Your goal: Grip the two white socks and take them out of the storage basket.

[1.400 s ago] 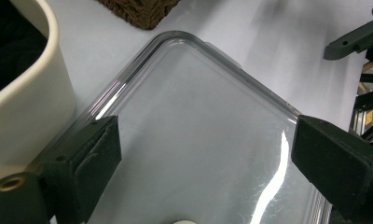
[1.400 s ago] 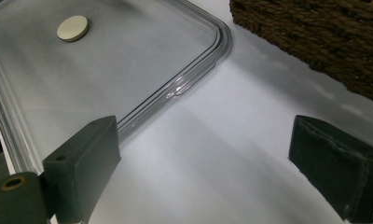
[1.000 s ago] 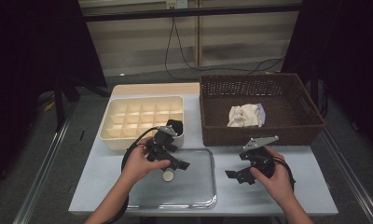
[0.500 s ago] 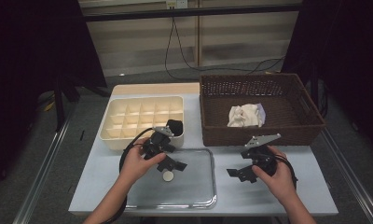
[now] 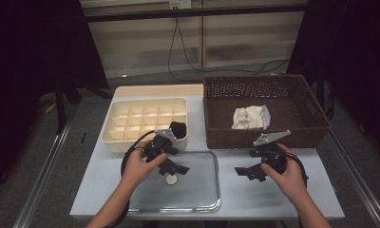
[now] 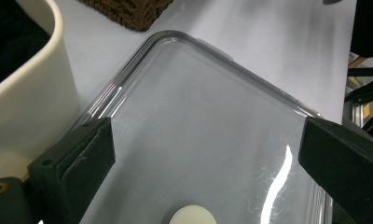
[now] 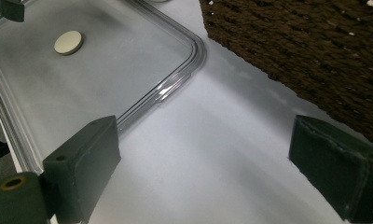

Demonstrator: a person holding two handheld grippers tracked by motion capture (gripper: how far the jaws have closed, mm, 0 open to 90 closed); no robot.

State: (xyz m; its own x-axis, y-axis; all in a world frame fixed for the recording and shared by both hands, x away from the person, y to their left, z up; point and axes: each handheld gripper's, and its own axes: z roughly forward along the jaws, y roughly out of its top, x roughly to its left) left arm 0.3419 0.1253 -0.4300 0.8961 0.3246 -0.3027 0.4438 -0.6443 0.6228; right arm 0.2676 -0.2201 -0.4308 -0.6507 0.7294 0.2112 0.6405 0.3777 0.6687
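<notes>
One small pale disc (image 5: 171, 180) lies on the clear lid (image 5: 202, 190) in front of me, just under the tips of my left claw (image 5: 177, 169), which I hold spread wide above the lid's left half with nothing between its jaws. Looking along that claw, the disc (image 6: 192, 217) sits low between the two black jaws, a little nearer the left one, apart from both. Beside the lid stands the cream divided box (image 5: 145, 122), just behind my left hand (image 5: 139, 166). My right claw (image 5: 249, 172) is also released, its jaws standing far apart over the bare white table (image 5: 273, 199), to the right of the lid and in front of the brown wicker basket (image 5: 316, 111). From there the disc (image 7: 68, 42) lies well off, across the lid's rounded corner.
</notes>
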